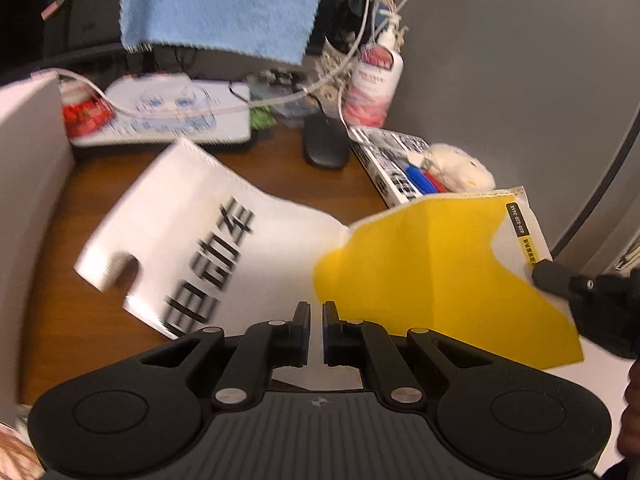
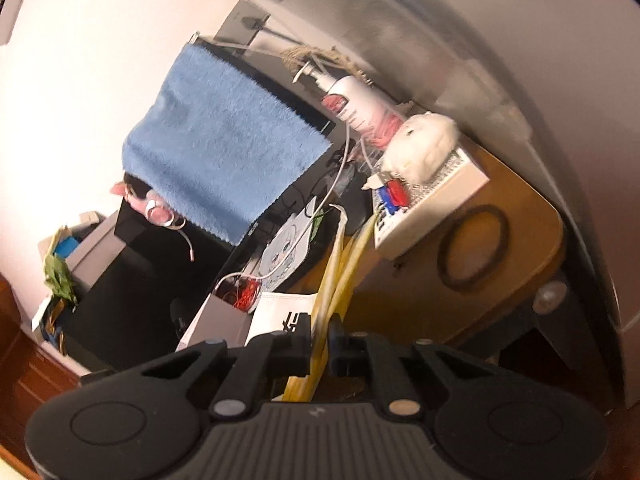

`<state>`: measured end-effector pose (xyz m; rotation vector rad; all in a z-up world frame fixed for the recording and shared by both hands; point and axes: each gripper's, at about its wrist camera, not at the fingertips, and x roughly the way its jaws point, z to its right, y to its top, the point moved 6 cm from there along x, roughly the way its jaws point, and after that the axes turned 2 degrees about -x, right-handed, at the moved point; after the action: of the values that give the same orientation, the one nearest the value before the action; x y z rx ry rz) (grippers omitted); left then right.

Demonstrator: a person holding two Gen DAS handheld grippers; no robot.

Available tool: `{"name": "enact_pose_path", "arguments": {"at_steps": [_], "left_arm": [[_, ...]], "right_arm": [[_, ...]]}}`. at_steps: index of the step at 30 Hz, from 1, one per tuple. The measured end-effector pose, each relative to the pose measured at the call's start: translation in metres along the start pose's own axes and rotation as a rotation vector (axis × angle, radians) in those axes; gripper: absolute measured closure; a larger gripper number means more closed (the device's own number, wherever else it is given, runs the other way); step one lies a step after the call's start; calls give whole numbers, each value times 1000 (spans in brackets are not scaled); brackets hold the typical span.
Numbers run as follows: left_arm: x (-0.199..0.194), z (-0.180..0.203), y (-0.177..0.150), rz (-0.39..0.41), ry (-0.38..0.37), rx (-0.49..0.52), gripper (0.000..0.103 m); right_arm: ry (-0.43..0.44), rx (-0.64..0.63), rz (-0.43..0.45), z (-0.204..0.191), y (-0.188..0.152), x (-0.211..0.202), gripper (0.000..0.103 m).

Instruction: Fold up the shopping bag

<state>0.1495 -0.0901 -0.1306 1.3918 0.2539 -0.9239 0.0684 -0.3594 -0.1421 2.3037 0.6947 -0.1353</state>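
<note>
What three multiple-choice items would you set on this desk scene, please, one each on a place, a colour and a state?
1. Where does the black mouse lie?
A. On the wooden desk, beyond the shopping bag
B. On the hanging blue towel
C. Between a gripper's fingers

2. What colour is the bag's turned-over panel?
A. Red
B. Yellow
C. Green

3. How is the right gripper?
A. Wide open over bare desk
B. Shut on nothing
C. Shut on the bag's edge

Answers: 1 A, as the left wrist view shows the mouse on the wood behind the bag; 2 B, as the panel is plainly yellow beside the white printed side; 3 C, as the right wrist view shows the bag's layers pinched between its fingers.
</note>
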Motion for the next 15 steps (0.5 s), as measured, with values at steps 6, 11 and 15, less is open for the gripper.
{"name": "enact_pose_path", "arguments": {"at_steps": [6, 11, 15], "left_arm": [[-12, -33, 16, 56, 58, 2, 99], [-6, -67, 21, 53, 108, -43, 99], [8, -83, 16, 12, 97, -87, 99]], "right_arm": [[-19, -130, -41, -14, 19, 6, 96], [-37, -223, -78, -26, 40, 11, 96], [-46, -277, -109, -34, 54, 15, 96]]}}
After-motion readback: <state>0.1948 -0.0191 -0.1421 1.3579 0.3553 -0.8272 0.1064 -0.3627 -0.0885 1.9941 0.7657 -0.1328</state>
